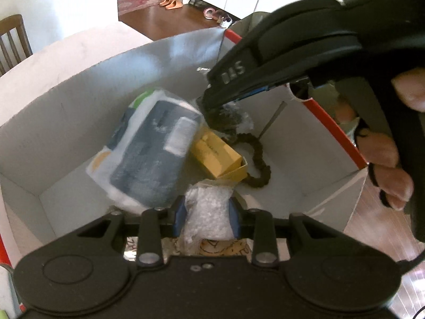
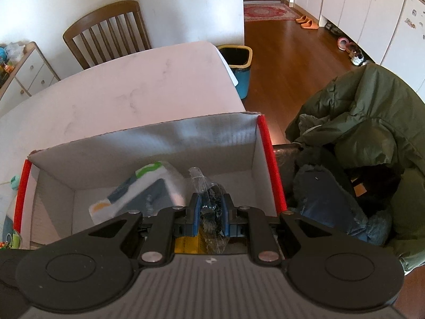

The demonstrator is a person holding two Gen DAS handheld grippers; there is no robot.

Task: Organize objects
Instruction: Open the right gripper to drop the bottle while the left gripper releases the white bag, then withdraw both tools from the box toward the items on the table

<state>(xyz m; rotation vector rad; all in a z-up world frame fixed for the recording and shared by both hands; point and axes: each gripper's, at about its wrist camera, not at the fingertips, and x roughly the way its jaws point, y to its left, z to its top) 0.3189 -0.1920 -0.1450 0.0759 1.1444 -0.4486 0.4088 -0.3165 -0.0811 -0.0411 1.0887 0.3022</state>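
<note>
Bubble wrap (image 1: 205, 212), a crumpled clear wad, sits pinched between the blue fingers of the left gripper (image 1: 206, 219) just over the near wall of the open cardboard box (image 1: 66, 122) on the pale bench (image 2: 132, 87). Beyond those fingers, inside the box, lie a plastic-wrapped blue-and-white pack (image 1: 154, 156), a yellow carton (image 1: 220, 156) and a dark scrunchie-like loop (image 1: 259, 159). The right gripper (image 2: 209, 214) reaches down into the box from the right, its fingers clamped on a clear bag of dark small items (image 2: 212, 210). To the right of its fingers, a green coat (image 2: 372, 122) is heaped beside the box.
</note>
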